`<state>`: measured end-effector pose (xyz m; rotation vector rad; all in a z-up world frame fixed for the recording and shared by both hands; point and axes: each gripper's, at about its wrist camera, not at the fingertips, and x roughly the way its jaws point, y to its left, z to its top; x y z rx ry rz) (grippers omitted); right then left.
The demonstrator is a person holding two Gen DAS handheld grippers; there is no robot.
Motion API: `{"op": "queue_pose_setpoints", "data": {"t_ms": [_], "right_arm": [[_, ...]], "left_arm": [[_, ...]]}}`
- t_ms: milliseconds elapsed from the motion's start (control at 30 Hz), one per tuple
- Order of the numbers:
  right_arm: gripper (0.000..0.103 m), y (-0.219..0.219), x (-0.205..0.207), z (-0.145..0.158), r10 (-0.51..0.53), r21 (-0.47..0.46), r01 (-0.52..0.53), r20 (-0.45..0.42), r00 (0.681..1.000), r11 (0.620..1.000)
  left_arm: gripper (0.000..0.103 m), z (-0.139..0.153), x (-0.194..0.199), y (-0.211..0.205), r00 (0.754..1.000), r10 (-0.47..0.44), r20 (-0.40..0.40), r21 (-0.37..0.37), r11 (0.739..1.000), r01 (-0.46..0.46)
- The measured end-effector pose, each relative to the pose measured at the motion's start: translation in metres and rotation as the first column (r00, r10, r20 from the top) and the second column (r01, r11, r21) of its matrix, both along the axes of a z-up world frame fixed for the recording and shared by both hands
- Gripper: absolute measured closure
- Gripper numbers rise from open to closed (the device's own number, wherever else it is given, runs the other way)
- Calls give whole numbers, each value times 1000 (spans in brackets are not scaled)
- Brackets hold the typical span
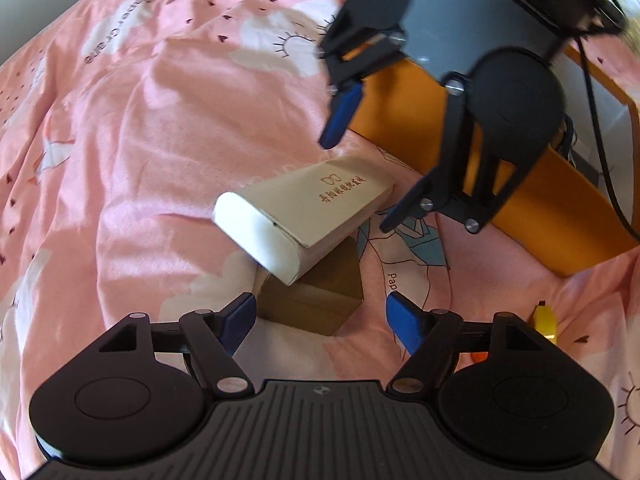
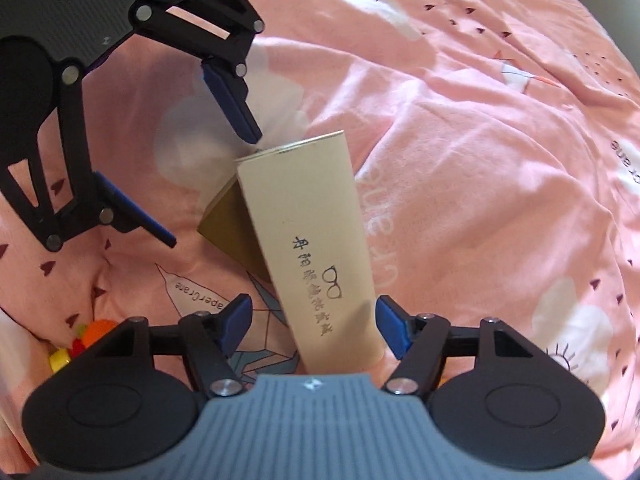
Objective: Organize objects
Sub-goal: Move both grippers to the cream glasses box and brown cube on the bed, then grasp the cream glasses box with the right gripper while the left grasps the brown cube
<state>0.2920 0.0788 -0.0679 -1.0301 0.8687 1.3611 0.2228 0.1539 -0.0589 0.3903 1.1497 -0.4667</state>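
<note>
Cream glasses box (image 2: 316, 240) propped slantwise on brown carton (image 2: 232, 228), directly ahead of left gripper (image 1: 320, 316), near end between fingers of right gripper (image 2: 314, 326). Both grippers spread apart, gripping nothing. Probably staged for lifting off pink bedsheet (image 2: 500, 168).

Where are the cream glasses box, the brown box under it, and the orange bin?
cream glasses box (image 2: 312, 232): right wrist view, middle of printed top face.
brown box (image 1: 316, 300): left wrist view, front face.
orange bin (image 1: 416, 120): left wrist view, outer side wall.
</note>
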Motion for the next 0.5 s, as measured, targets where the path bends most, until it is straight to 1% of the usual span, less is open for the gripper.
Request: {"op": "queue_pose_setpoints", "data": {"t_ms": [100,300,500], "right_arm": [[33,8,7,-6,18,-17,-19,-36,999,1000],[36,15,10,-14,51,-29,-52,-36,998,998],[35,14,11,-18,52,-22,-53,-58,997,998]], "left_arm": [[16,-6,1,-4,998,-50,25,21,999,50],[16,-15,9,-5,997,-67,31,21,998,66],[16,-20,7,-15,994,-98,47,62,994,95]]}}
